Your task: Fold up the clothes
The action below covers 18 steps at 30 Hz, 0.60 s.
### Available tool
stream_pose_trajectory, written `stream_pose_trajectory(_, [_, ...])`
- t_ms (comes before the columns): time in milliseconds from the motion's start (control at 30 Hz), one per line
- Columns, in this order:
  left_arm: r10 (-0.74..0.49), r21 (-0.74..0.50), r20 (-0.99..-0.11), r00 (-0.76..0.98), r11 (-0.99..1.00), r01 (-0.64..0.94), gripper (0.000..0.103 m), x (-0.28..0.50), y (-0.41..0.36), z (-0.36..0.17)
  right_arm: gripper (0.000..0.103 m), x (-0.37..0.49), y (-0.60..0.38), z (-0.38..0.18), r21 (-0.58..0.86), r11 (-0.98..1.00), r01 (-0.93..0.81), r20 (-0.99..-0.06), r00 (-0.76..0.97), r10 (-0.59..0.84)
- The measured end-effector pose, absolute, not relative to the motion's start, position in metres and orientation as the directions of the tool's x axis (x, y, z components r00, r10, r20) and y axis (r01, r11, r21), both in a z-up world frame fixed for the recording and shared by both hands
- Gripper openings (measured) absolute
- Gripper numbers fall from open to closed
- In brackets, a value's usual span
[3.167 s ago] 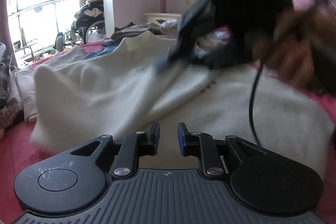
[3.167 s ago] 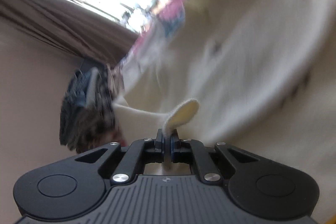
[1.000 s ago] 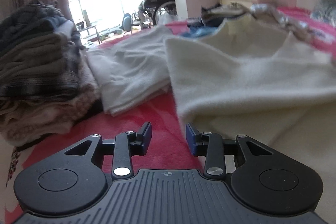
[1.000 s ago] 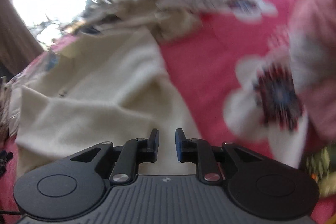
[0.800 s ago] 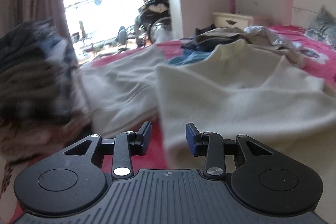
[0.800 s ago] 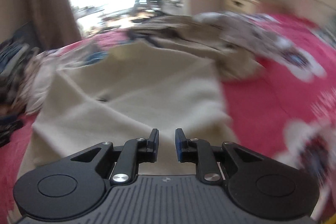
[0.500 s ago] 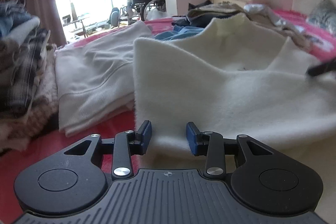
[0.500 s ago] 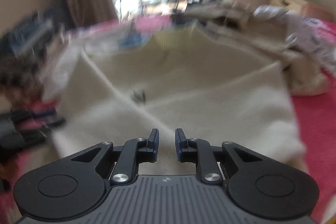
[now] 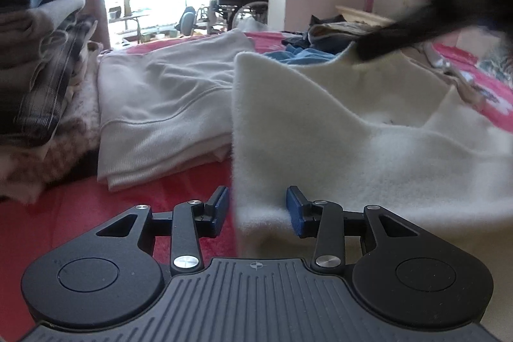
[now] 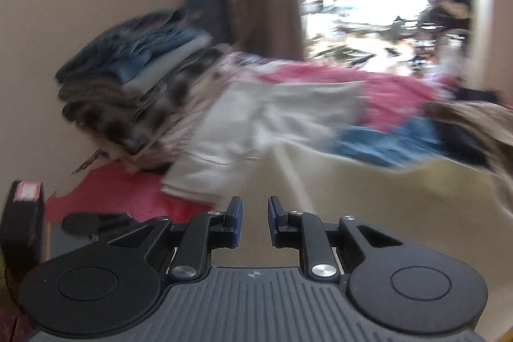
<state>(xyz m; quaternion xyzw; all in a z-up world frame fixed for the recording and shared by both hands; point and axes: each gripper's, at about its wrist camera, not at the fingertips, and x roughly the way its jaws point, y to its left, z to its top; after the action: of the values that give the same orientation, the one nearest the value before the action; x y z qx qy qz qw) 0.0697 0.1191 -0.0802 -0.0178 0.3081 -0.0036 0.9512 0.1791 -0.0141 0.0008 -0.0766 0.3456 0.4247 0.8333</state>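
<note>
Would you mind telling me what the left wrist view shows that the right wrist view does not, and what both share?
Left wrist only: the cream sweater's corner between the open left gripper jaws, untouched by the pads, and a wheelchair by the window.

Right wrist only: the right gripper, open and empty above the cream fabric.

Both: the cream sweater, the folded grey sweatshirt, the clothes stack and the red bedspread.

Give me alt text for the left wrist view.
The left gripper is open around the near corner of a cream sweater on a red bedspread, beside a folded grey sweatshirt and stacked clothes.
</note>
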Motion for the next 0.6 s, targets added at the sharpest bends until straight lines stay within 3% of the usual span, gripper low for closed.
stream_pose_trajectory(100, [-0.019,-0.05,-0.579,0.815,0.999,-0.012,0.04,0.067,0.121,-0.083,0.017,0.211,0.032,-0.027,0.168,0.631,-0.757,-0.689,0.368,0.624])
stream_pose_trajectory(133, [-0.021,-0.057,-0.578,0.816,0.998,-0.014,0.041,0.066,0.122,-0.084,0.012,0.223,0.041,-0.038,0.169,0.654,-0.737,-0.698,0.379,0.608])
stream_pose_trajectory(267, [-0.028,-0.068,-0.567,0.823,0.998,-0.013,0.042,0.061,0.124,-0.087,0.002,0.254,0.042,-0.06,0.291,0.706,-0.646,-0.658,0.4,0.637])
stream_pose_trajectory(400, [-0.034,-0.066,-0.566,0.824,0.998,-0.004,0.042,0.062,0.125,-0.087,0.008,0.261,0.021,-0.056,0.366,0.743,-0.56,-0.608,0.46,0.647])
stream_pose_trajectory(467, [-0.037,-0.061,-0.565,0.824,0.998,0.003,0.042,0.062,0.125,-0.086,0.012,0.261,-0.005,-0.042,0.396,0.773,-0.495,-0.575,0.523,0.629])
stream_pose_trajectory(600, [-0.035,-0.051,-0.567,0.823,0.999,0.008,0.042,0.061,0.124,-0.083,0.012,0.241,-0.091,0.005,0.466,0.777,-0.423,-0.473,0.623,0.623])
